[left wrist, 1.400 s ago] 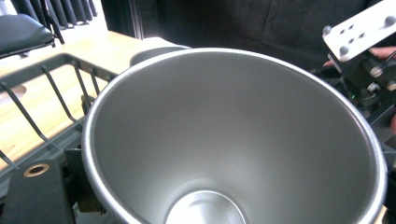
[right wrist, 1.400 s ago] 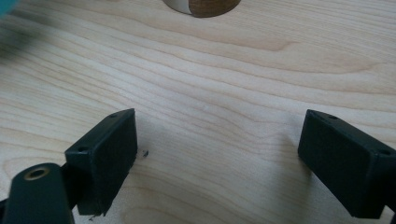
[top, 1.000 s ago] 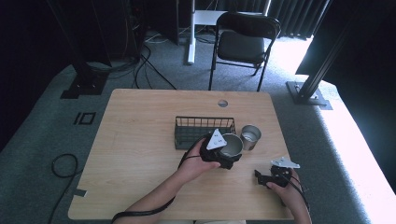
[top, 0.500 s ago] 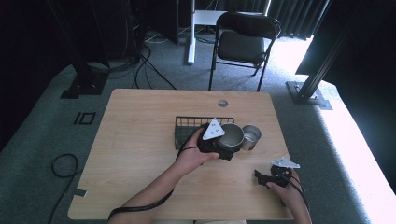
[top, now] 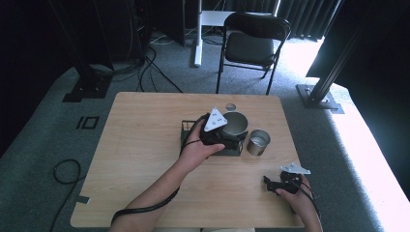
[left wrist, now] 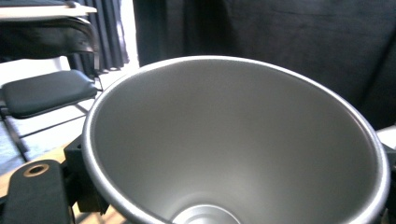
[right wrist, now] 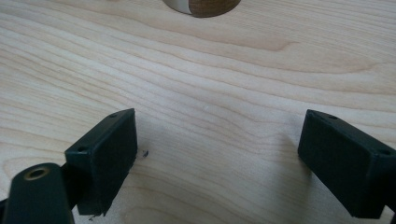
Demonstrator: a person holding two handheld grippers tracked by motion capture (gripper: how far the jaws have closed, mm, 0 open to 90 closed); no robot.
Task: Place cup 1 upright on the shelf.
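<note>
The metal cup (left wrist: 238, 140) (smooth bare inside close up) sits clenched in the left gripper (top: 223, 137) above the wire basket (top: 186, 130); right gripper (right wrist: 219, 158) gapes over bare table (right wrist: 210, 70), beyond a second cup (top: 258, 141).

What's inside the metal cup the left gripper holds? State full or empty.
Empty: the left gripper view looks into the metal cup, showing bare walls and bare bottom, held by the left gripper.

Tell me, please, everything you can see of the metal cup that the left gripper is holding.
The metal cup is a plain, matte silver vessel with a rolled rim, widening from a small flat bottom. It looks empty. The left gripper holds it above the black wire basket, its mouth tilted towards that gripper's camera. A second, smaller cup stands apart on the table.
</note>
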